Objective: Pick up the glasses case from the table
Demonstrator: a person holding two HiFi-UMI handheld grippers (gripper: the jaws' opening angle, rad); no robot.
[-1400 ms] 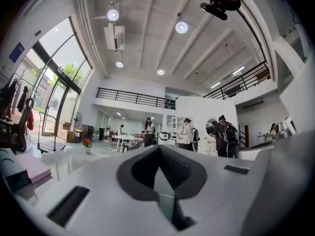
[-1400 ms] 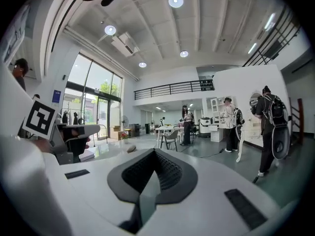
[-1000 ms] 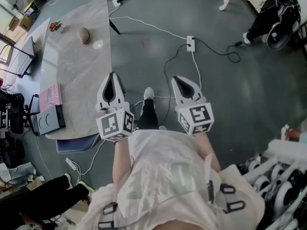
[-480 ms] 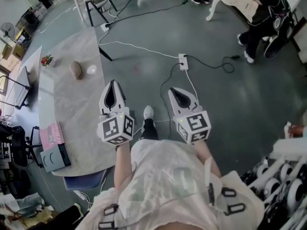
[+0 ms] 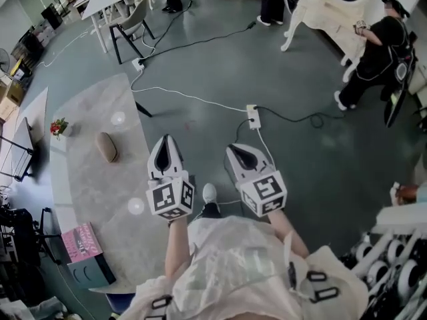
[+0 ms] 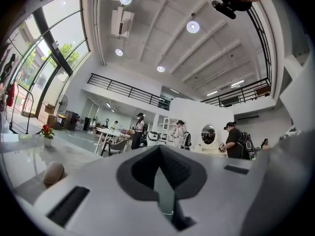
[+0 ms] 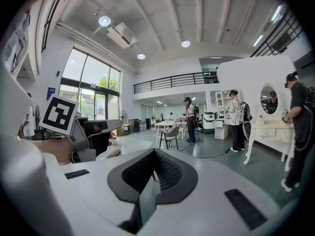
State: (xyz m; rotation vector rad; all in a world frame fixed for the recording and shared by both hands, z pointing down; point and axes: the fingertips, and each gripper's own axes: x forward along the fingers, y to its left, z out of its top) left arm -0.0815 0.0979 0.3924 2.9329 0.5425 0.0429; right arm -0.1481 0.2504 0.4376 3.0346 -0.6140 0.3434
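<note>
The glasses case [image 5: 106,147] is a brown oval pouch lying on the marble table [image 5: 87,185]. In the left gripper view the case [image 6: 53,172] shows low at the left, ahead and to the side. My left gripper [image 5: 165,151] is held level over the table's right edge, to the right of the case and apart from it, jaws shut and empty. In its own view the left gripper [image 6: 159,177] shows jaws closed together. My right gripper [image 5: 238,153] hangs over the floor beside the table, also shut with nothing in it; its own view shows the right gripper [image 7: 149,183] the same way.
A small red flower vase [image 5: 59,127] and a monitor [image 5: 20,149] stand at the table's far left; a pink book [image 5: 83,241] lies at its near end. A power strip [image 5: 252,117] and cables lie on the floor ahead. A chair [image 5: 135,20] and people stand beyond.
Both grippers have travelled forward along the table's right edge, still shut. The glasses case, once far ahead, now lies close to the left gripper's left.
</note>
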